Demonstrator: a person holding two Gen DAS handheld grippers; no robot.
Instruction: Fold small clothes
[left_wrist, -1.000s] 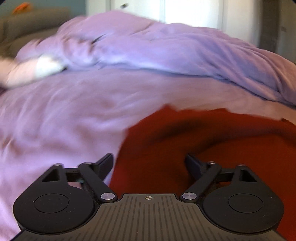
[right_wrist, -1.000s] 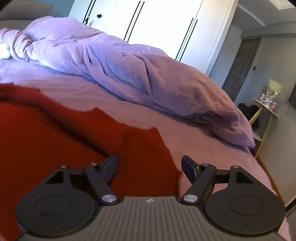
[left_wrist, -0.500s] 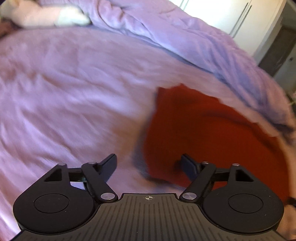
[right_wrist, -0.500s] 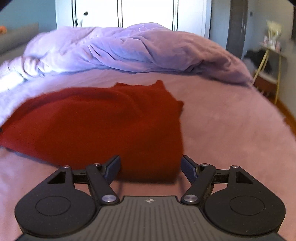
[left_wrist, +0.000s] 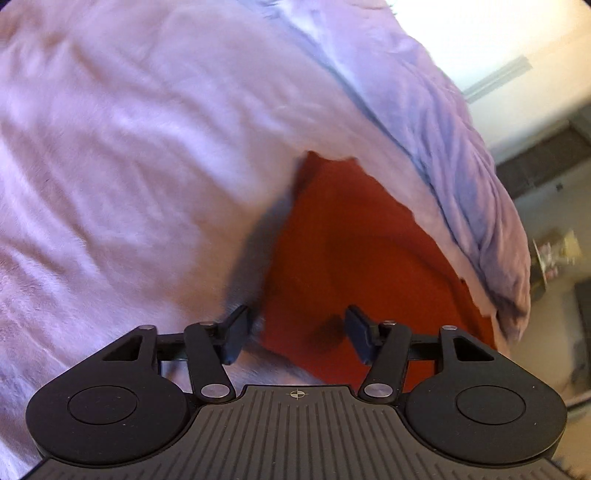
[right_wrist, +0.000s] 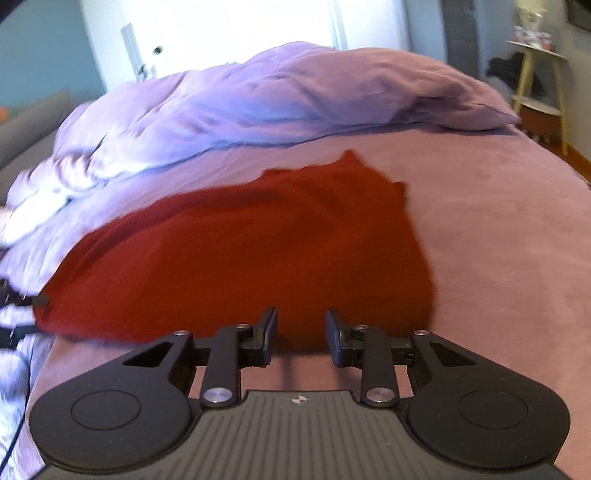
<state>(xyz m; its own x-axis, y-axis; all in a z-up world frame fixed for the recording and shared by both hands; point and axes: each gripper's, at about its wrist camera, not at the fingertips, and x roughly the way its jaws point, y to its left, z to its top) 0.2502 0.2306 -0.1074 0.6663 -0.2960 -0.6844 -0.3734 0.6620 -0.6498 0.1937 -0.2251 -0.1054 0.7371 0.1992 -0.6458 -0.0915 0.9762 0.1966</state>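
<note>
A dark red garment (left_wrist: 351, 258) lies spread flat on the lilac bed sheet (left_wrist: 129, 166). In the left wrist view its near left corner sits between the fingers of my left gripper (left_wrist: 297, 326). The jaws are closing, and a clear gap remains on both sides of the cloth. In the right wrist view the same red garment (right_wrist: 240, 258) fills the middle. Its near edge lies just ahead of my right gripper (right_wrist: 301, 328), close to the garment's right corner. That gripper's jaws are closing too, and the pads do not press on the cloth.
A rumpled lilac duvet (right_wrist: 277, 99) is heaped along the far side of the bed. White wardrobe doors (right_wrist: 240, 33) stand behind it. A small side table (right_wrist: 539, 77) is at the far right, past the bed's edge. Bare sheet (right_wrist: 498, 240) lies to the right of the garment.
Both views have rolled and swung, so each gripper now faces a near corner of the red garment. Both pairs of jaws have narrowed, the right pair much more.
</note>
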